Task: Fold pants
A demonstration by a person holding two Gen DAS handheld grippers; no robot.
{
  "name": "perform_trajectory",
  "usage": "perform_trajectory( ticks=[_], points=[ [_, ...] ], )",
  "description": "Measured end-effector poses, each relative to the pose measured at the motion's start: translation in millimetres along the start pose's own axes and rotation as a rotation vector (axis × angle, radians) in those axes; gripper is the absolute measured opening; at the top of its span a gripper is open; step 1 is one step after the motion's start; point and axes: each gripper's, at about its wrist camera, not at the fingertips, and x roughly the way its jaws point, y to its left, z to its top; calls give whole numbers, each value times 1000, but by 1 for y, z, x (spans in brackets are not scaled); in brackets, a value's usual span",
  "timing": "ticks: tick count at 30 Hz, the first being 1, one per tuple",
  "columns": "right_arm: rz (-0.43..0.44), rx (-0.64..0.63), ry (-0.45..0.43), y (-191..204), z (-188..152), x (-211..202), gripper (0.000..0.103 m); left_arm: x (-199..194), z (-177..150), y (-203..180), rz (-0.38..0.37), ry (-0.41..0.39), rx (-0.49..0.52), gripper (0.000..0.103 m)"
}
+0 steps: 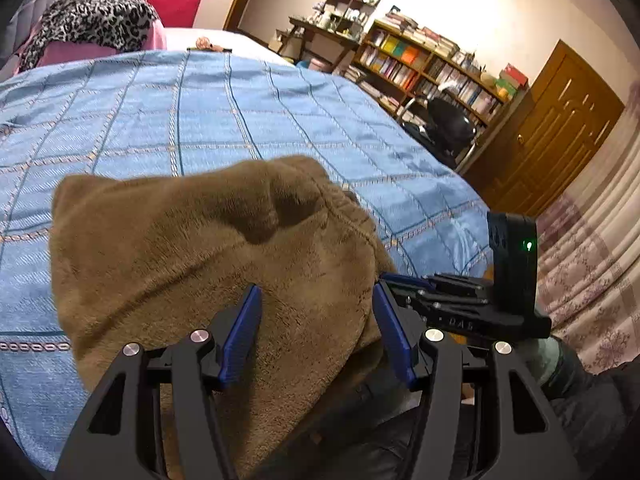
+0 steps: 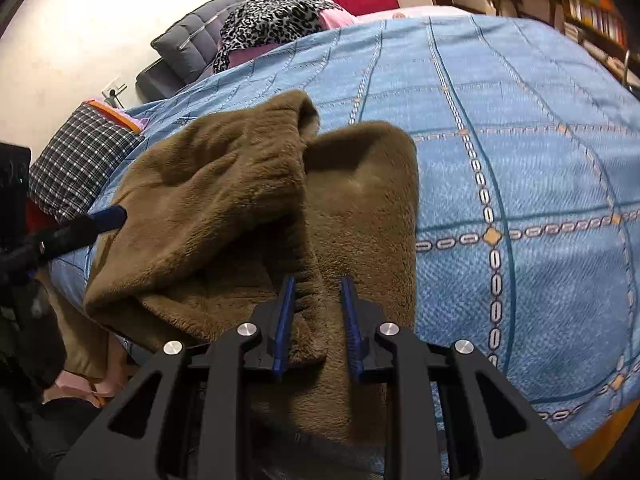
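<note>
pants: brown fleece pants (image 2: 248, 208), bunched and partly folded, near edge of bed, on blue checked bedspread (image 2: 520, 140)
left gripper (image 1: 316, 316): jaws spread, fleece lies between the pads, not pinched
right gripper (image 2: 318, 308): jaws narrow, a fold edge of the pants between them; pinching or not, cannot tell
background: bookshelf (image 1: 432, 64), leopard-print cloth (image 2: 272, 16)

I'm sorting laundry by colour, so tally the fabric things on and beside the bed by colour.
Brown: 1, the pants
Blue: 1, the bedspread
Leopard print: 1, the cloth
Checked: 1, the cushion
Total: 4
</note>
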Motion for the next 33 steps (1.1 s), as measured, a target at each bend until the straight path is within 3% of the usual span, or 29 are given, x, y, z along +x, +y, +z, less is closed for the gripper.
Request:
perform_trajectory(
  ticks=[3, 6, 9, 12, 16, 17, 18, 26, 29, 33],
  points=[
    [0, -5, 1, 2, 2, -1, 23, 8, -4, 0, 7, 18, 10, 58],
    [88, 61, -26, -6, 6, -9, 24, 7, -6, 1, 3, 15, 11, 58],
    [152, 101, -78, -8, 23, -17, 29, 4, -6, 3, -4, 8, -3, 58],
    [181, 113, -89, -7, 40, -10, 42, 1, -7, 2, -9, 3, -2, 58],
    [203, 109, -53, 0, 52, 12, 41, -5, -7, 0, -8, -6, 5, 58],
    [204, 102, -56, 2, 53, 13, 34, -7, -7, 1, -5, -11, 3, 58],
    [199, 86, -63, 6, 53, 11, 34, -10, -6, 3, 1, -19, -3, 58],
    [305, 52, -106, 12, 40, -55, 31, -44, 14, 20, 16, -121, -50, 58],
    [293, 56, -61, 13, 24, -61, 31, -50, 18, 20, 14, -139, -44, 58],
    [210, 76, 7, 6, 3, -39, 31, -33, 8, 17, -7, -82, -27, 58]
  ],
)
